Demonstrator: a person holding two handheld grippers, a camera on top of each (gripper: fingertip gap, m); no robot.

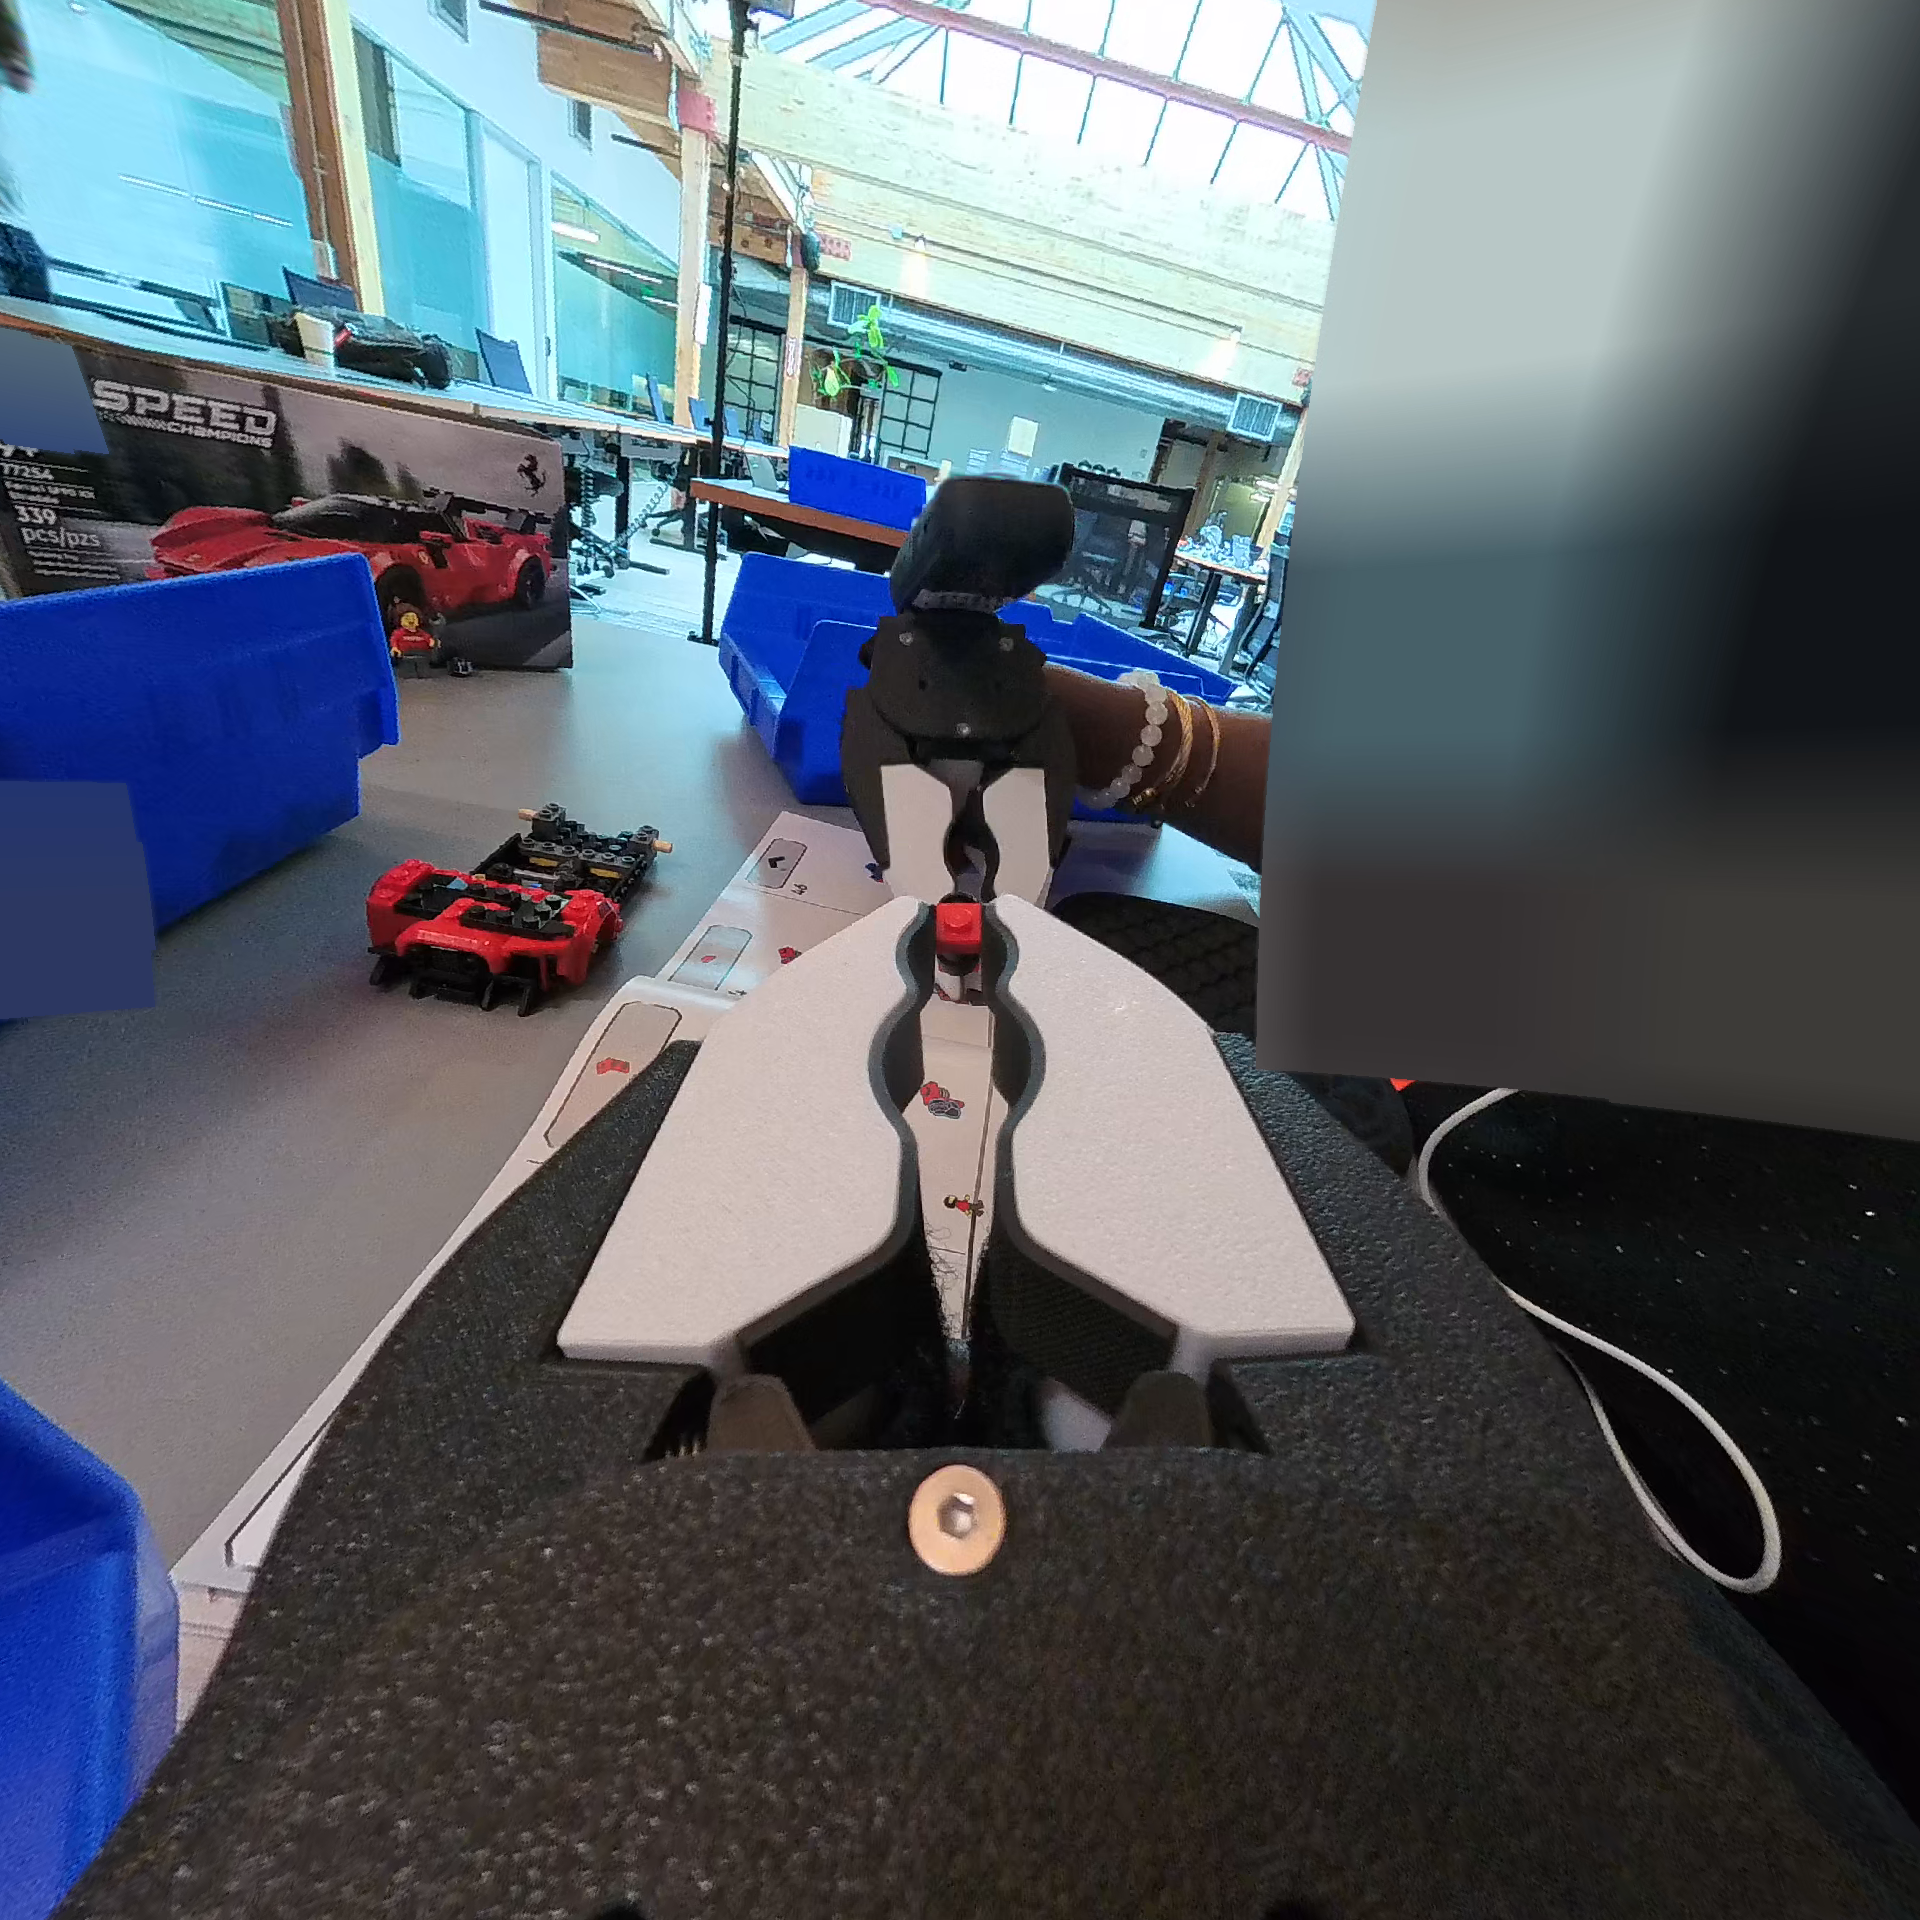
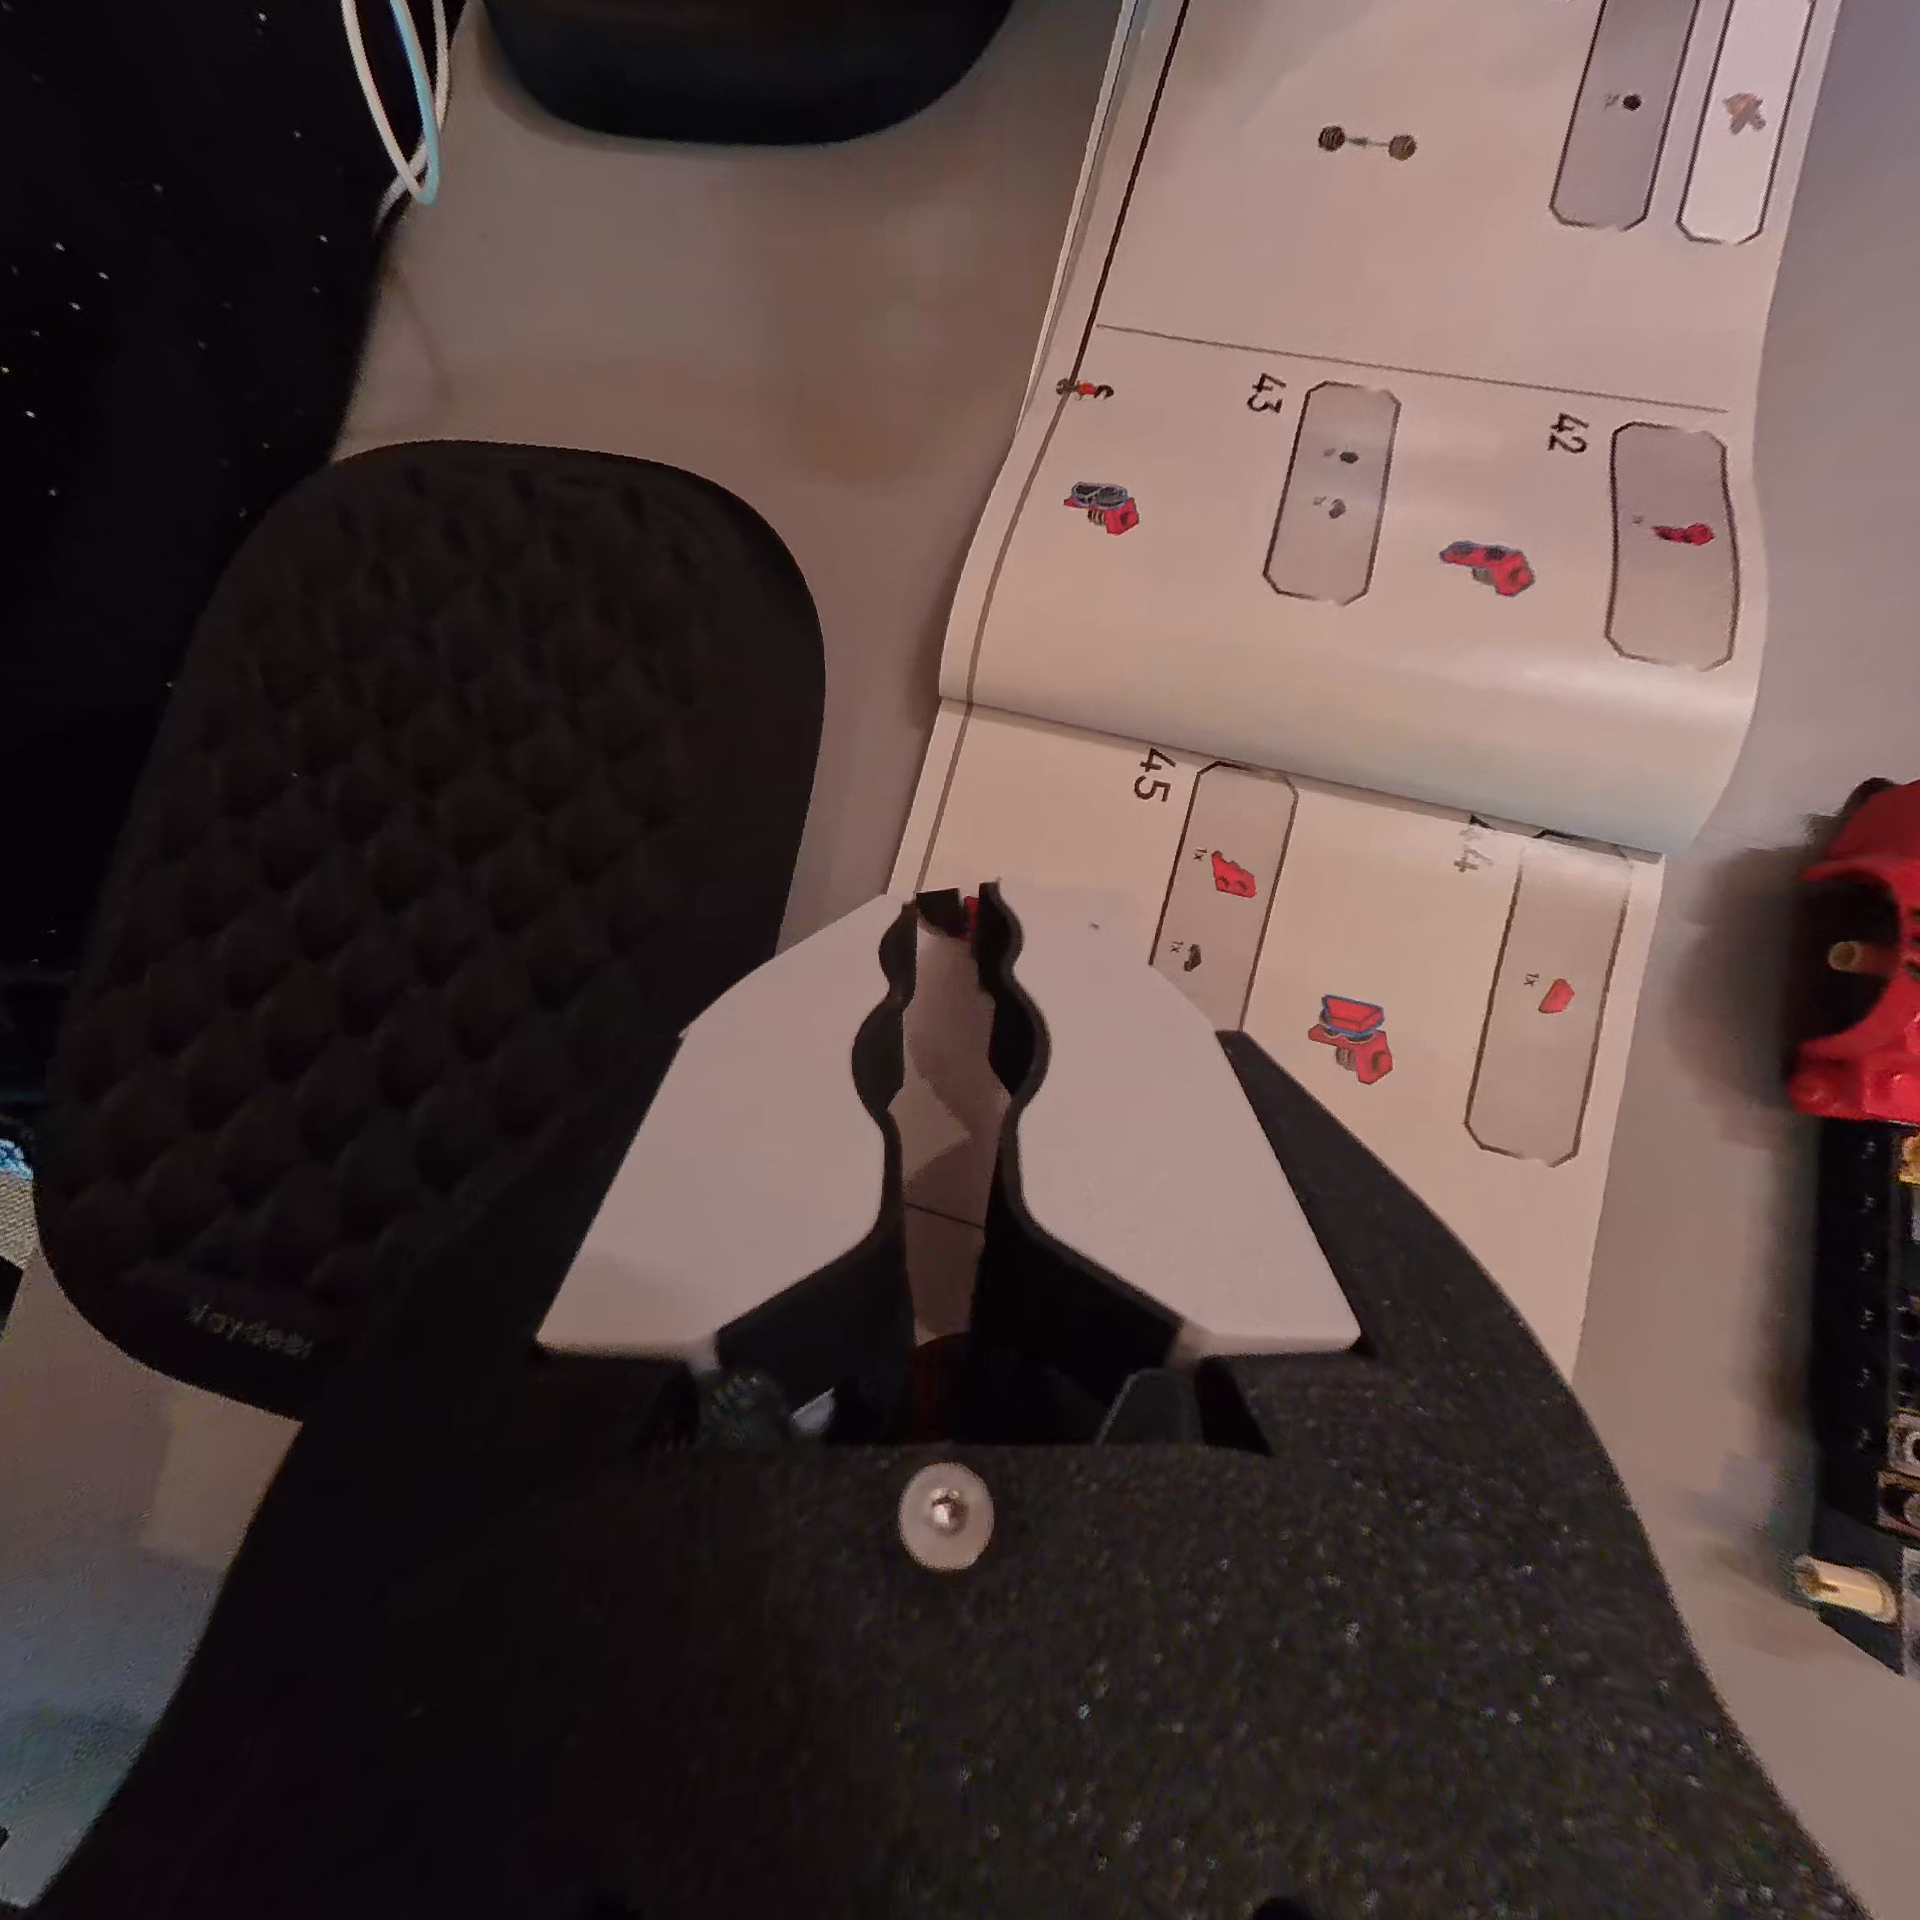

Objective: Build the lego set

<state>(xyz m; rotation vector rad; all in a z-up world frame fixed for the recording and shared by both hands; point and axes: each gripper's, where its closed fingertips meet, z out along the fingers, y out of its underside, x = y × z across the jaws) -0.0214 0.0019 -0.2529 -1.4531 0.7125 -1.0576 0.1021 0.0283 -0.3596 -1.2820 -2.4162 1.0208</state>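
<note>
My left gripper [image 1: 956, 920] is shut on a small red lego piece [image 1: 957, 928] with one stud up, held above the open instruction booklet [image 1: 727, 940]. My right gripper [image 2: 951, 914] is shut on a small black piece [image 2: 938, 912] with a bit of red beside it, also over the booklet [image 2: 1351, 644]. In the left wrist view the right gripper [image 1: 961, 883] faces me from just beyond my tips, tilted down, with a hand with bracelets behind it. The partly built red and black car [image 1: 499, 920] lies on the grey table to the left. It shows at the right edge of the right wrist view [image 2: 1860, 997].
Blue bins stand at the left [image 1: 197, 707], back centre [image 1: 800, 675] and near left corner [image 1: 62, 1662]. The set's box [image 1: 312, 509] stands behind. A black quilted pad [image 2: 416, 883] lies beside the booklet. A white cable [image 1: 1662, 1403] lies on dark fabric at the right. The gap from one gripper's tips to the other's is roughly 15 cm.
</note>
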